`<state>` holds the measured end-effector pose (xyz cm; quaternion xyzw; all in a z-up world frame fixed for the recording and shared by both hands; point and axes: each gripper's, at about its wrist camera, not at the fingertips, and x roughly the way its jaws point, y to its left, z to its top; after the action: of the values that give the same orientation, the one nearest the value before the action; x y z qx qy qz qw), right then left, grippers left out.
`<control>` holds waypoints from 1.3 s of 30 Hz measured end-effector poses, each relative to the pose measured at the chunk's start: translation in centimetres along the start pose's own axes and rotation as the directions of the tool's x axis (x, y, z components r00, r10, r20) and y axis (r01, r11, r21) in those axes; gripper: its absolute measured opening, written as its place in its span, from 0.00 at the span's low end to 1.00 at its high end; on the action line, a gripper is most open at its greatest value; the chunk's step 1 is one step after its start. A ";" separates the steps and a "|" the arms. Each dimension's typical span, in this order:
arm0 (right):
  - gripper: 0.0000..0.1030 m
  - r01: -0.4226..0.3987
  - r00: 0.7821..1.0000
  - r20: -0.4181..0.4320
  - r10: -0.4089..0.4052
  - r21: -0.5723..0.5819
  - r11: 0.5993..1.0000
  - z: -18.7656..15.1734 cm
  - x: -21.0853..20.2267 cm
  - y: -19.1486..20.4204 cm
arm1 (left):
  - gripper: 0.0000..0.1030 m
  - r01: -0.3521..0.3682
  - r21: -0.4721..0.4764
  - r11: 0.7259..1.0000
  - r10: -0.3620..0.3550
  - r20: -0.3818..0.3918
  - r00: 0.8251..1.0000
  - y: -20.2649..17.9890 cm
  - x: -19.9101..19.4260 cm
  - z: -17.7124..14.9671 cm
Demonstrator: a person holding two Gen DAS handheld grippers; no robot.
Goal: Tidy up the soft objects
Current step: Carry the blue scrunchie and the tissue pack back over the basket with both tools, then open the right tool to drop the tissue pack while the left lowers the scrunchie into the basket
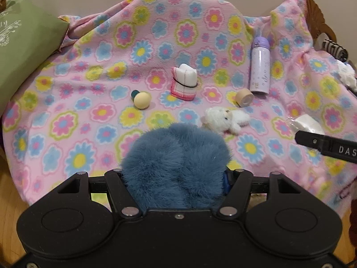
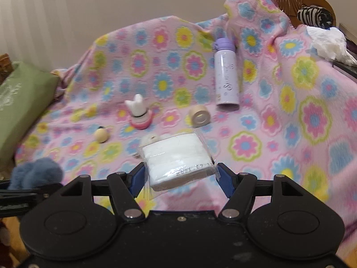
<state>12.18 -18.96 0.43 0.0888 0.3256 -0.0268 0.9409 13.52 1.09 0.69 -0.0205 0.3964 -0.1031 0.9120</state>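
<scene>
My left gripper [image 1: 176, 172] is shut on a blue fluffy pom-pom [image 1: 176, 163], whose fur hides the fingertips; it hangs above the front of the pink floral blanket [image 1: 89, 116]. My right gripper [image 2: 180, 175] is shut on a clear-wrapped pack of white pads [image 2: 178, 158], blue pads pressing both sides. A small white plush toy [image 1: 225, 120] lies on the blanket, half hidden behind the pack in the right wrist view. A folded cloth bound by a hair band [image 1: 185, 82] stands mid-blanket. The left wrist view shows the right gripper's finger [image 1: 325, 145] at the right edge.
On the blanket lie a cream wooden knob [image 1: 140, 99], a tape roll [image 1: 244, 97] and a purple bottle [image 1: 260, 67]. A green cushion [image 1: 22, 49] is at the left. A zebra-striped item [image 2: 315, 15] and crumpled white stuff [image 2: 330, 42] sit at the right, by a wooden chair back.
</scene>
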 end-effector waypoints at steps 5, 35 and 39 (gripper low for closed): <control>0.65 -0.040 0.999 -0.018 0.040 0.005 0.999 -2.3 -2.8 1.0 | 0.59 0.012 -0.019 1.000 -0.012 -0.008 1.000 -0.3 -1.6 -1.8; 0.66 -0.051 0.997 -0.067 0.050 -0.004 0.999 -10.5 -10.1 2.7 | 0.60 -0.076 -0.032 0.997 0.075 -0.041 0.996 -2.4 -5.3 -9.1; 0.65 -0.056 0.996 -0.074 0.056 -0.005 0.998 -10.5 -10.0 2.7 | 0.60 -0.079 -0.026 0.997 0.078 -0.059 0.995 -2.5 -5.0 -9.6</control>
<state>-1.83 -14.47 -1.10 0.0957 0.3578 0.0041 0.9289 2.79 0.14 -2.00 -0.0147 0.4246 -0.0622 0.9031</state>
